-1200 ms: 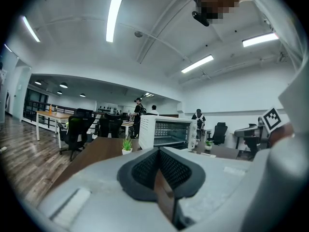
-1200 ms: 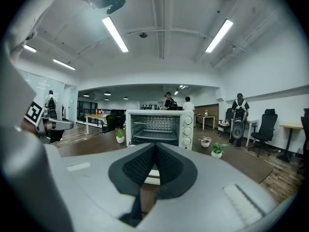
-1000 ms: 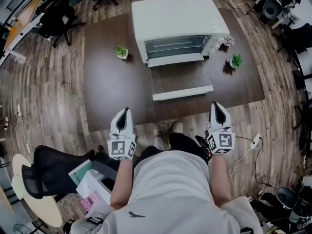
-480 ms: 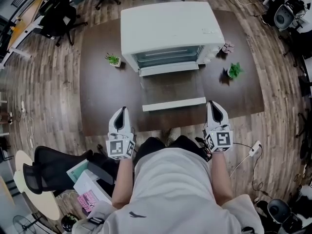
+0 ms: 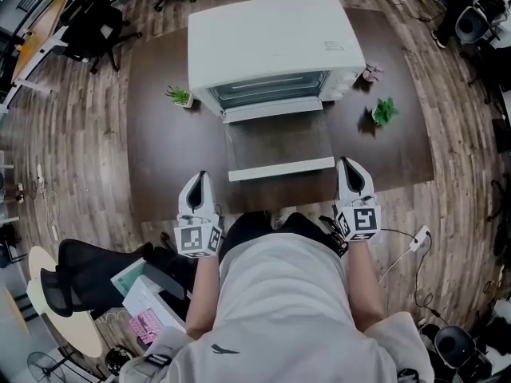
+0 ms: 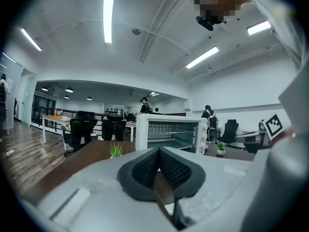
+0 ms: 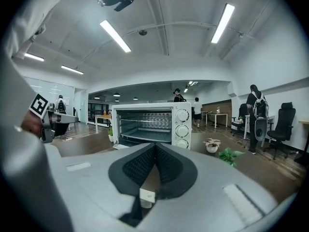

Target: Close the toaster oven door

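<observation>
A white toaster oven [image 5: 271, 46] stands on a dark brown table [image 5: 168, 142], its glass door [image 5: 279, 144] folded down flat toward me, the white handle bar [image 5: 281, 168] at the near edge. The oven [image 6: 169, 133] [image 7: 153, 124] shows open in both gripper views. My left gripper [image 5: 200, 178] is shut and empty, left of the door's near corner, at the table's front edge. My right gripper [image 5: 350, 164] is shut and empty, just right of the handle's end. Neither touches the door.
A small green plant [image 5: 179, 96] sits left of the oven, another green plant [image 5: 385, 112] and a small pinkish plant [image 5: 372, 72] to its right. Office chairs [image 5: 92, 26] stand beyond the table. A black chair [image 5: 80, 282] and boxes are at my left.
Both grippers have come forward up to the table's front edge, flanking the open door. The oven and table sit closer in the head view. The jaws stayed shut.
</observation>
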### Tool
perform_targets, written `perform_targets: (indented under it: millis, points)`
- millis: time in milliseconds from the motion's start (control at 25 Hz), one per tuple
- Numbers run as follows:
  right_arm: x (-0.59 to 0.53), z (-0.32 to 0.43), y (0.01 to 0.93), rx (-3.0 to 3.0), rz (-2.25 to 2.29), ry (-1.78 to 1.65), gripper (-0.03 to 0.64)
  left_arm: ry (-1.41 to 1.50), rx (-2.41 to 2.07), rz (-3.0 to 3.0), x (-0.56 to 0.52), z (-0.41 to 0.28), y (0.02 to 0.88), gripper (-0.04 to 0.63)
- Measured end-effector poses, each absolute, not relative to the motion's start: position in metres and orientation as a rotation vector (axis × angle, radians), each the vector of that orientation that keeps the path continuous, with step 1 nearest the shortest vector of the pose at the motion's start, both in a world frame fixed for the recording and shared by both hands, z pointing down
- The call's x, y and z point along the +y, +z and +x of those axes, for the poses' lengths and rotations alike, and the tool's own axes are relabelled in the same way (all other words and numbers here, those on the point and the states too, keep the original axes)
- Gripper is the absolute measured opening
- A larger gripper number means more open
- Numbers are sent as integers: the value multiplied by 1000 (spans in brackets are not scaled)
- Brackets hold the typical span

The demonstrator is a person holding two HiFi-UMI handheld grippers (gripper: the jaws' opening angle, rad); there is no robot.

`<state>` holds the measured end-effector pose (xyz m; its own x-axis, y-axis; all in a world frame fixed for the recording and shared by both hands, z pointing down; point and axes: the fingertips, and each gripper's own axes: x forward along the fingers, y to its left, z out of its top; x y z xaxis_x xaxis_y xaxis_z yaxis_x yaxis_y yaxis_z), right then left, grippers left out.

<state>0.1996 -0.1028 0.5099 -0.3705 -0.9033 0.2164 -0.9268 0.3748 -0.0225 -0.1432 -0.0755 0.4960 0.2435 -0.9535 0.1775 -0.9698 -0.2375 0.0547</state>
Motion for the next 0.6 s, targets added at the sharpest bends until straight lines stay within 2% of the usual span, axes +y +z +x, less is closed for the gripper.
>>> perform_targets:
  millis: [160,600]
  points:
    - [-98,197,528,-2436,1640,220,2,142,-1824,2355,-80,-146,496,5]
    - [-87,197,612,-2289,1606,385,168,153,-1816,2374,-83,-167,500,5]
